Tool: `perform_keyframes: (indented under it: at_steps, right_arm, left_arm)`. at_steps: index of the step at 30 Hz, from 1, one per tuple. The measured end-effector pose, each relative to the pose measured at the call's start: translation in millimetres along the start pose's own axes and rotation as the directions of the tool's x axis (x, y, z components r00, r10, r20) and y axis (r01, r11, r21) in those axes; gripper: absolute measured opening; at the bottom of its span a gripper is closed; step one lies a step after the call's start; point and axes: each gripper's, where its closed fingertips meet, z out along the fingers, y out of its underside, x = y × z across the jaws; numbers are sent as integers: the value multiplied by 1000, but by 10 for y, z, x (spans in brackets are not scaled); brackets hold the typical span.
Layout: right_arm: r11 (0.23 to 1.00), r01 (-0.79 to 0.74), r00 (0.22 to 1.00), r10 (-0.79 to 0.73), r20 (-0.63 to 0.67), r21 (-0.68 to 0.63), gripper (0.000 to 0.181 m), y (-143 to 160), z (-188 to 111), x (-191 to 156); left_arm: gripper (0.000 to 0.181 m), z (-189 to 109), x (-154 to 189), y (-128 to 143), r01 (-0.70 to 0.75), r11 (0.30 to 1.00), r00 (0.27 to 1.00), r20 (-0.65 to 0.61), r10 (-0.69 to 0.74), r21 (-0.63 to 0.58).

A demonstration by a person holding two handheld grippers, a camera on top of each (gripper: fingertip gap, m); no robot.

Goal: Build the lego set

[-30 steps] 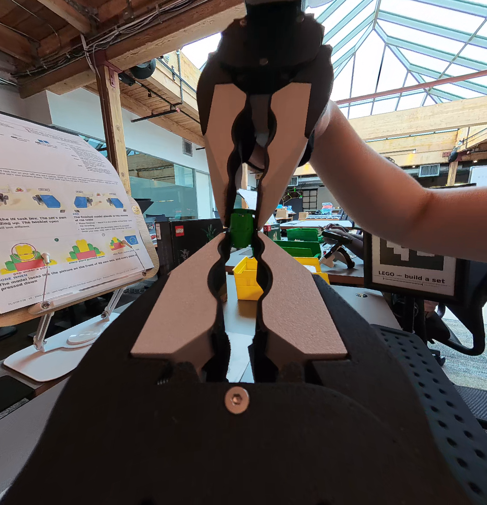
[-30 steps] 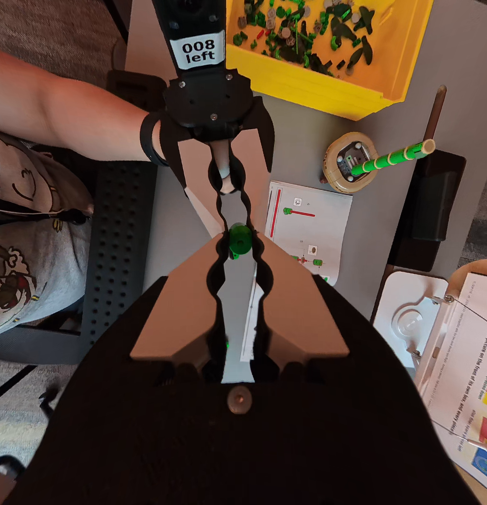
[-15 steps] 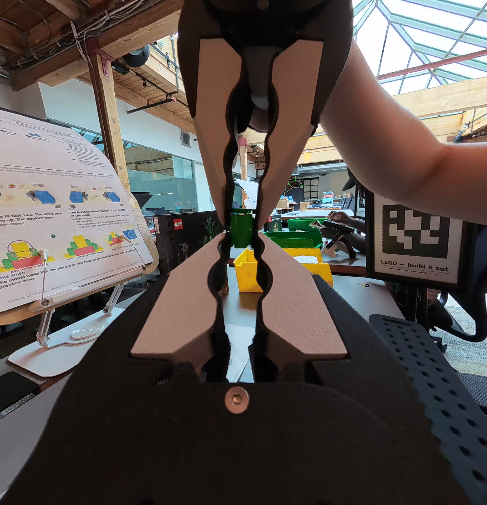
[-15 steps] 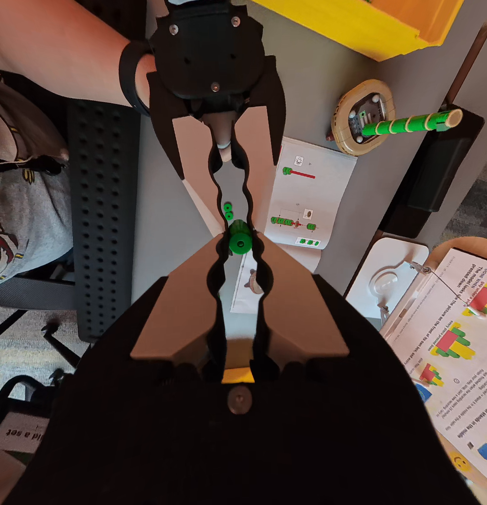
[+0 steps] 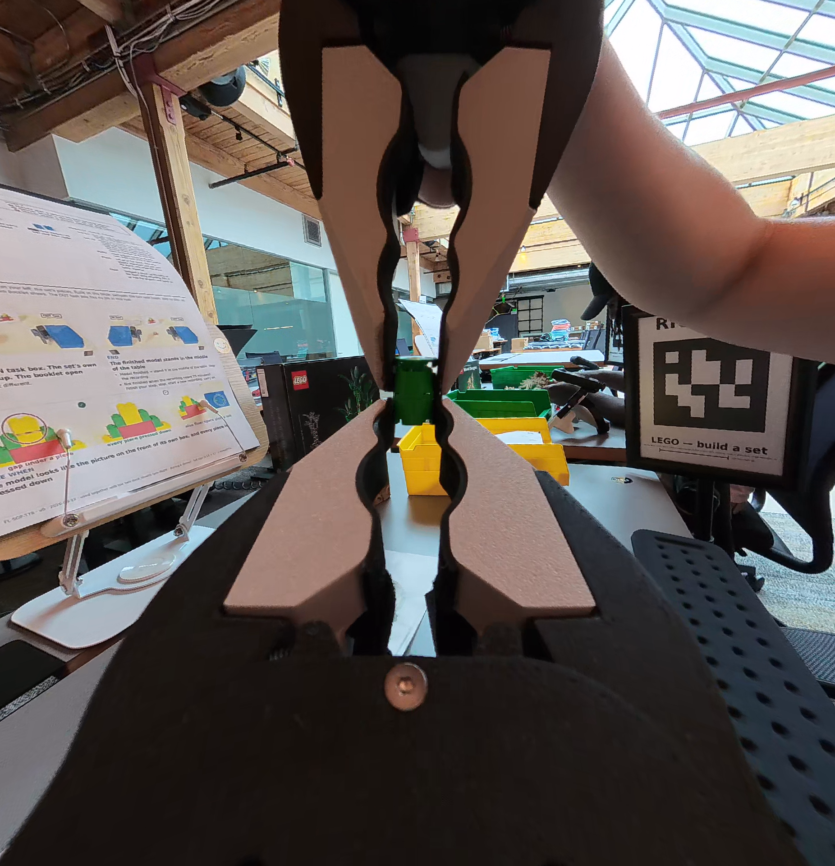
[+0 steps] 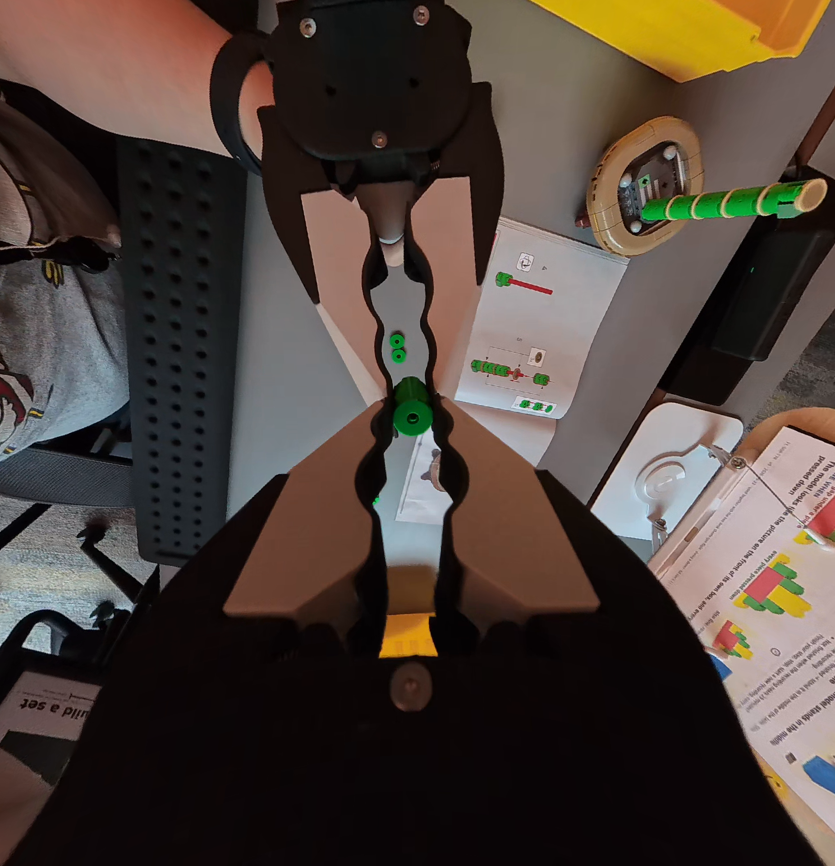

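A small green cylinder piece [image 5: 412,391] is pinched in the air between both grippers, which meet tip to tip. My left gripper [image 5: 412,412] comes from below in the left wrist view and is shut on its lower end. My right gripper [image 5: 412,372] comes down from above and is shut on its upper end. In the right wrist view the cylinder [image 6: 411,412] shows its round holed end, with my right gripper [image 6: 411,421] below it and my left gripper [image 6: 408,391] above. Two small green round pieces [image 6: 397,347] lie on the grey table [image 6: 303,375] underneath.
A tan base with a green segmented stalk [image 6: 729,204] stands at the right, by an open instruction booklet [image 6: 537,328]. There are a yellow parts bin [image 6: 687,37], an instruction sheet on a stand [image 5: 78,375], a black perforated chair arm [image 6: 181,328] and a marker sign [image 5: 710,398]. Left and right tips are no more than a few centimetres apart.
Both grippers stay shut tip to tip on the green piece. The right gripper has come closer over the left one, and the yellow bin has slid out of the top of the right wrist view.
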Motion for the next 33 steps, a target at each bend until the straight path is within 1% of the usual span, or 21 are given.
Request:
perform_keyframes:
  at_steps: [9,14,21,28,33]
  right_arm:
    - [994,-2,999,-1,33,105,17,-39,-40,-18]
    - [994,-4,999,0,39,105,17,-24,-30,-19]
    - [994,13,1000,-14,12,107,23,-50,-47,6]
    - [985,19,999,-13,-36,172,39,-88,-89,39]
    - [949,-10,999,26,-46,315,54,-86,-116,26]
  left_arm:
    - [14,-12,26,-55,1,1000,1000,-12,-1,29]
    - [15,-3,31,-39,-3,1000,1000,-13,3,21]
    - [14,-10,31,-56,6,999,1000,-17,-6,34]
    - [14,-42,23,-111,28,998,999,-23,-26,62]
    - [15,-78,-12,-152,58,995,998,-24,-56,84]
